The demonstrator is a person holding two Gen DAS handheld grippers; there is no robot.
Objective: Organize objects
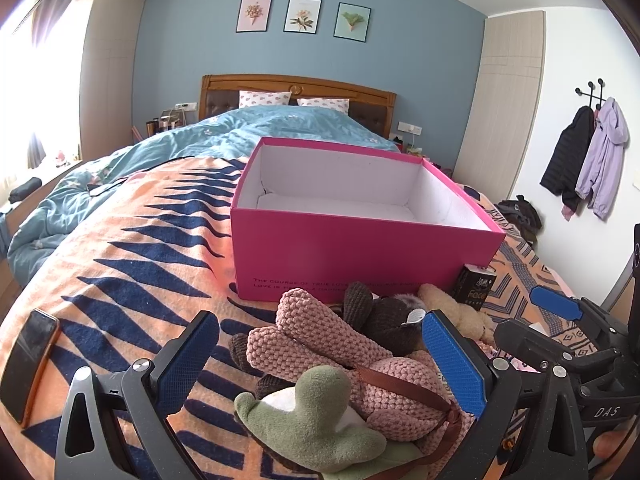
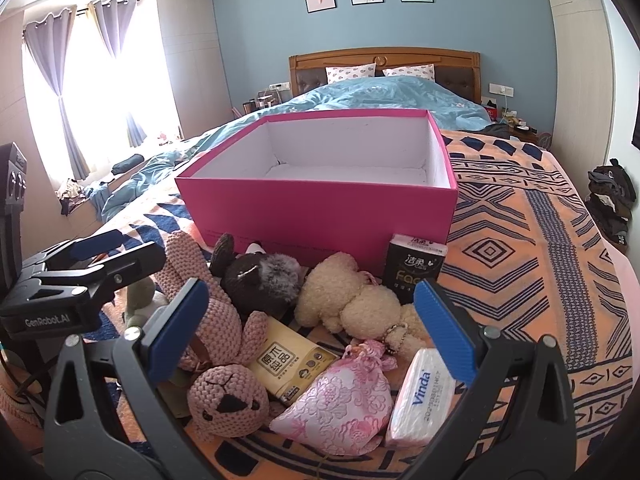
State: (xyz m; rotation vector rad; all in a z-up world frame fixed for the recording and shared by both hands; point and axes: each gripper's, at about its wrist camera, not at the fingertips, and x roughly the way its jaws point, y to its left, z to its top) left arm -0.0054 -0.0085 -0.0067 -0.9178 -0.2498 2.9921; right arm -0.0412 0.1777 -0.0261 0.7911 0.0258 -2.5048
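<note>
An open pink box with a bare white inside stands on the bed. In front of it lies a heap: a pink knitted rabbit, a green plush, a dark brown plush, a cream bear, a black tissue pack, a yellow tissue pack, a pink embroidered pouch and a white Vinda tissue pack. My left gripper hangs open over the rabbit and green plush. My right gripper hangs open over the bear, pouch and packs. Neither holds anything.
A phone lies on the orange patterned blanket to the left of the heap. A blue duvet covers the far half of the bed. Jackets hang on the right wall; dark clothes are piled by it.
</note>
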